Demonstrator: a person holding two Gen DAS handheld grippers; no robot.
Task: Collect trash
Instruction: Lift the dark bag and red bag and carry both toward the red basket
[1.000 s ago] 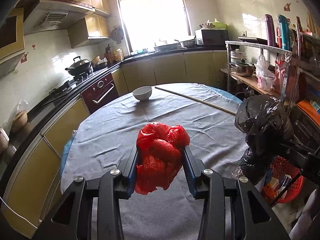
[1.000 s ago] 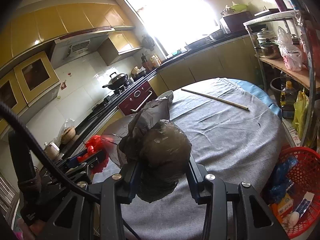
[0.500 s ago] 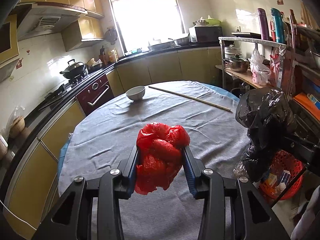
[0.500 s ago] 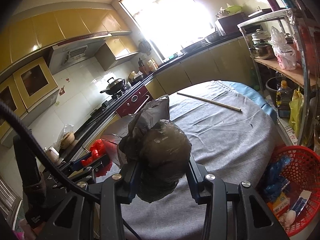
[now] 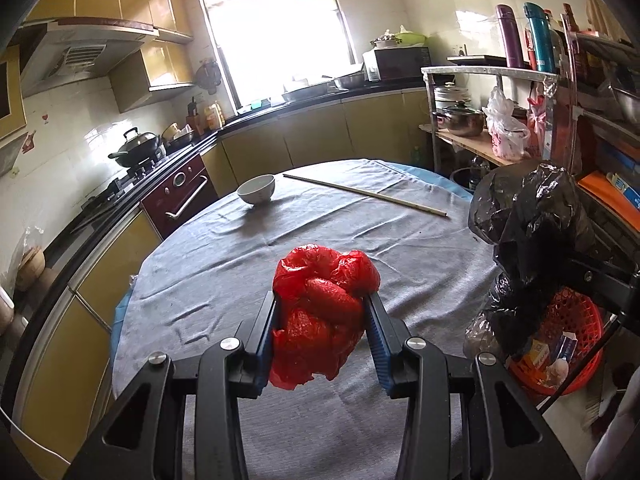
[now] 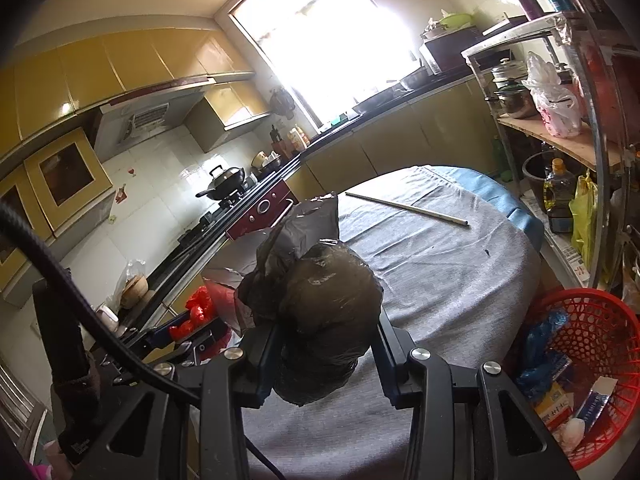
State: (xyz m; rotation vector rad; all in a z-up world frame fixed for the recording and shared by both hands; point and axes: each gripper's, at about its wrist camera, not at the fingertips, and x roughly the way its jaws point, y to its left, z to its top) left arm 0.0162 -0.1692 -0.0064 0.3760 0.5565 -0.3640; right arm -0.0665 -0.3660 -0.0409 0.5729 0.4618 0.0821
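Above the grey-clothed table (image 5: 400, 248), the left gripper (image 5: 323, 320) pinches a red bag (image 5: 320, 312); the right gripper (image 6: 326, 332) pinches a black bag (image 6: 320, 312). Slippery plastic might slide free short of the red basket (image 6: 600, 320).

The red bag (image 5: 324, 312) is thin crinkled glossy plastic, the black bag (image 6: 320, 312) likewise. Matt grey cloth (image 5: 248, 272) covers the table; the basket (image 6: 600, 320) is red plastic mesh.
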